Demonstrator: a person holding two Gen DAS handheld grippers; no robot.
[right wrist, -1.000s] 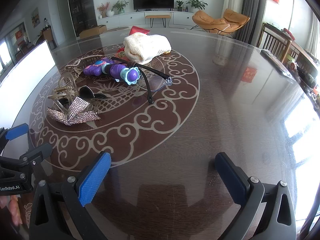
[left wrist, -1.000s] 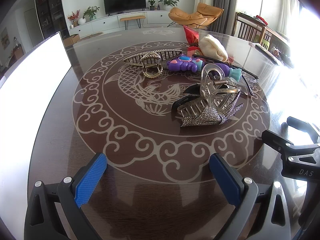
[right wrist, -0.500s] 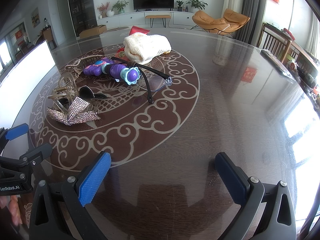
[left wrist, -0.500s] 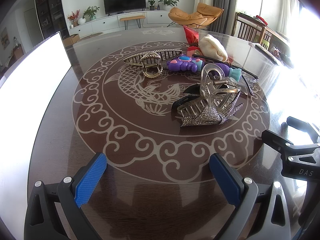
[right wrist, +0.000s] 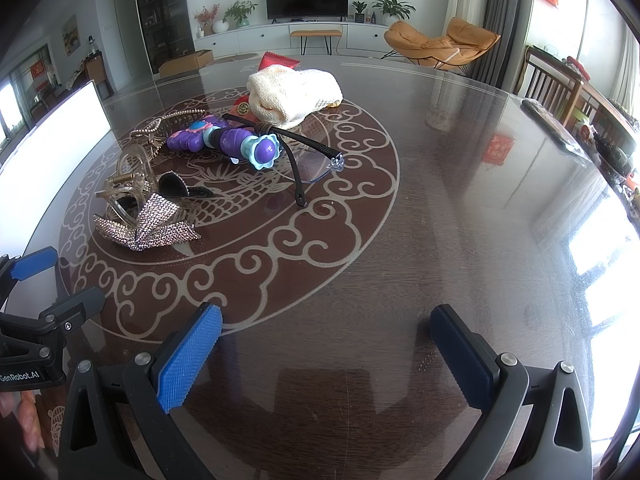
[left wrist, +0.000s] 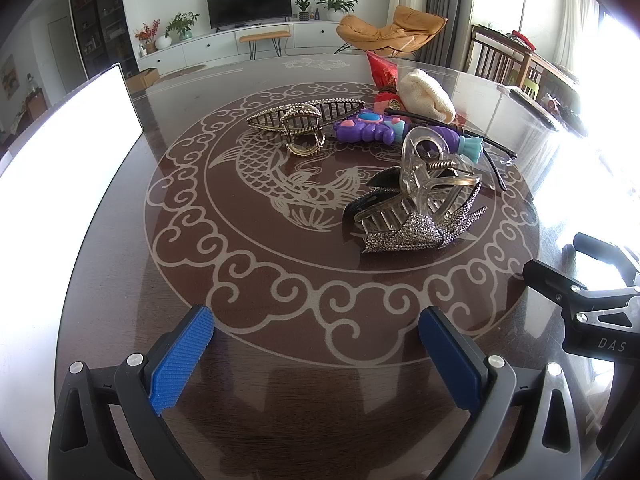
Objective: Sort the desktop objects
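A heap of small objects lies on the round glass-topped table (left wrist: 280, 320). Nearest my left gripper (left wrist: 316, 352) is a rhinestone bow clip (left wrist: 416, 232) under a clear claw clip (left wrist: 424, 176). Farther off sit gold claw clips (left wrist: 302, 124), a purple toy wand (left wrist: 376, 128), black-armed glasses (right wrist: 304, 152) and a cream knitted cloth (right wrist: 294, 94). Both grippers hover low over the near table edge, open and empty. My right gripper (right wrist: 326, 354) stands to the right of the heap.
A bright white panel (left wrist: 60, 144) stands along the table's left side. A red packet (left wrist: 380, 70) lies behind the cloth. Dark chairs (right wrist: 560, 88) and clutter line the right. Bare glass (right wrist: 480, 208) spreads right of the heap.
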